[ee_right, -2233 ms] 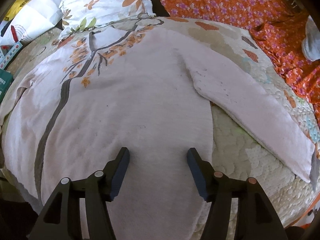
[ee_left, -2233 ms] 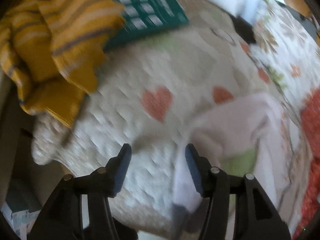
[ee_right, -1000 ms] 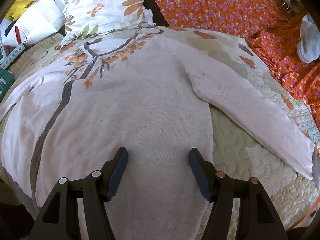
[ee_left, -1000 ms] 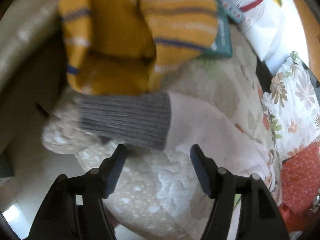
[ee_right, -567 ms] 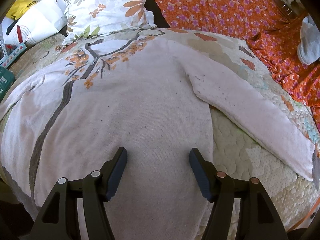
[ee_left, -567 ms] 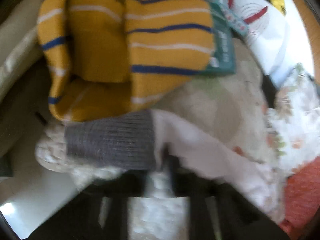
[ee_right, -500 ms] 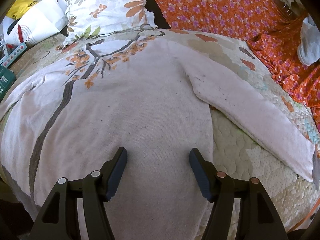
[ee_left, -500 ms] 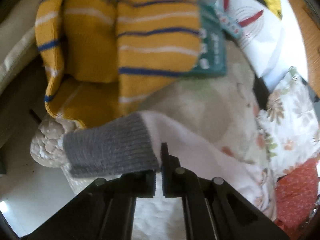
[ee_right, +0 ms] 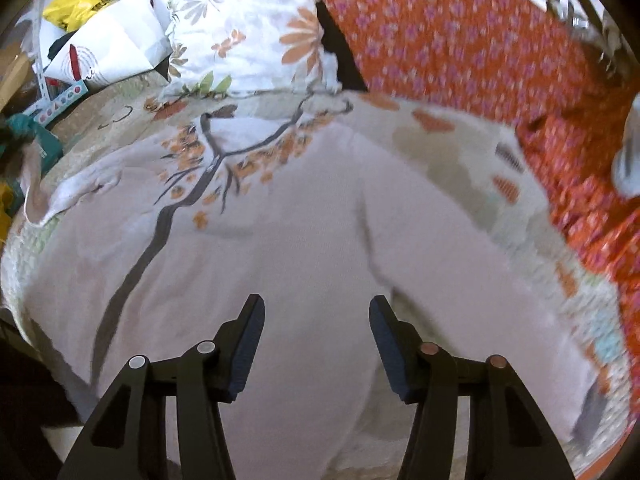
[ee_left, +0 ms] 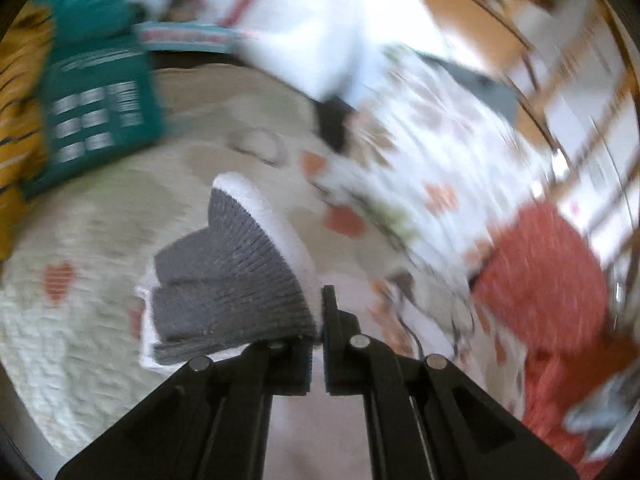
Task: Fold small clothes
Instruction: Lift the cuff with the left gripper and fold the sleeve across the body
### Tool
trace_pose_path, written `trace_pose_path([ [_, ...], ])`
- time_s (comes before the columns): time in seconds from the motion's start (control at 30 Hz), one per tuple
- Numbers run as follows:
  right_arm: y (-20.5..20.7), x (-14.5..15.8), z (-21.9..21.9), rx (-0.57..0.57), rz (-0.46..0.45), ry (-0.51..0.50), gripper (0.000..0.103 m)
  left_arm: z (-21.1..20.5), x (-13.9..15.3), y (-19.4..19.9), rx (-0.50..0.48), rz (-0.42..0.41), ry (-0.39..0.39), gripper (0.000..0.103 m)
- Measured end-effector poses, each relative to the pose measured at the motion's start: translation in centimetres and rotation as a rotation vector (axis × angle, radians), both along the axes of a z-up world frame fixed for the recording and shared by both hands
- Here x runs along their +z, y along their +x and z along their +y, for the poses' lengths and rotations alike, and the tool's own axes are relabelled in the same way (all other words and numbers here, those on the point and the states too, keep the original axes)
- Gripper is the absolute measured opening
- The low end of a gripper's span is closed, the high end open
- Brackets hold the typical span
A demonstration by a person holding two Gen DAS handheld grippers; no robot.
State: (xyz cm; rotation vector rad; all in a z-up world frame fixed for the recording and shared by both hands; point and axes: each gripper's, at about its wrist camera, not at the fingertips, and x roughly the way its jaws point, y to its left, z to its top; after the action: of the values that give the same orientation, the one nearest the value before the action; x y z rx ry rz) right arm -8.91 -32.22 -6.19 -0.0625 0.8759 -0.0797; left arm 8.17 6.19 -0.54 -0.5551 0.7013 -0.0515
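Observation:
A pale pink sweater (ee_right: 304,248) with a grey branch and orange leaf print lies face up on the quilted bed. Its right sleeve (ee_right: 472,276) lies spread toward the right. My left gripper (ee_left: 318,320) is shut on the left sleeve at its grey ribbed cuff (ee_left: 236,280) and holds it lifted above the quilt. The lifted left sleeve shows at the far left of the right wrist view (ee_right: 36,184). My right gripper (ee_right: 316,340) is open and empty, hovering over the sweater's lower body.
A quilt with heart patches (ee_left: 92,332) covers the bed. A green box (ee_left: 96,108), a yellow striped garment (ee_left: 16,92) and a white bag (ee_right: 108,48) sit at the far left. A floral pillow (ee_right: 248,28) and orange flowered cloth (ee_right: 472,40) lie behind.
My left gripper closed on the grey cuff and has lifted and swung it rightward over the bed. My right gripper has shifted slightly and stays open.

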Motion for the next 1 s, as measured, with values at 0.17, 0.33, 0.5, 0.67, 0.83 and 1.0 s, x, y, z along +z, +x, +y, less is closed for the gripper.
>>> trace_pose_path([
  [0.17,0.9,-2.5,-0.2,0.002,0.043,0.005,0.059,-5.7,-0.8,-0.1,-0.218,-0.001,0.097,0.004],
  [0.33,2.0,-4.0,-0.7,-0.037,0.079,0.107,0.059,-10.2,-2.3,-2.4,-0.473,-0.017,0.118,0.004],
  [0.5,2.5,-4.9,-0.7,-0.05,0.098,0.122,0.059,-16.0,-3.2,-5.1,-0.768,-0.003,0.062,0.037],
  [0.67,2.2,-5.1,-0.7,-0.05,0.082,0.111,0.061,-16.6,-2.6,-6.9,-0.902,-0.01,-0.029,0.073],
  [0.83,1.9,-4.8,-0.1,-0.045,0.055,0.088,0.062,-9.5,-2.3,-4.0,-0.589,0.016,-0.02,0.073],
  [1.0,3.5,-2.0,2.1,0.022,0.012,0.151,0.062,-2.1,-2.2,-2.4,-0.267,0.038,-0.068,0.073],
])
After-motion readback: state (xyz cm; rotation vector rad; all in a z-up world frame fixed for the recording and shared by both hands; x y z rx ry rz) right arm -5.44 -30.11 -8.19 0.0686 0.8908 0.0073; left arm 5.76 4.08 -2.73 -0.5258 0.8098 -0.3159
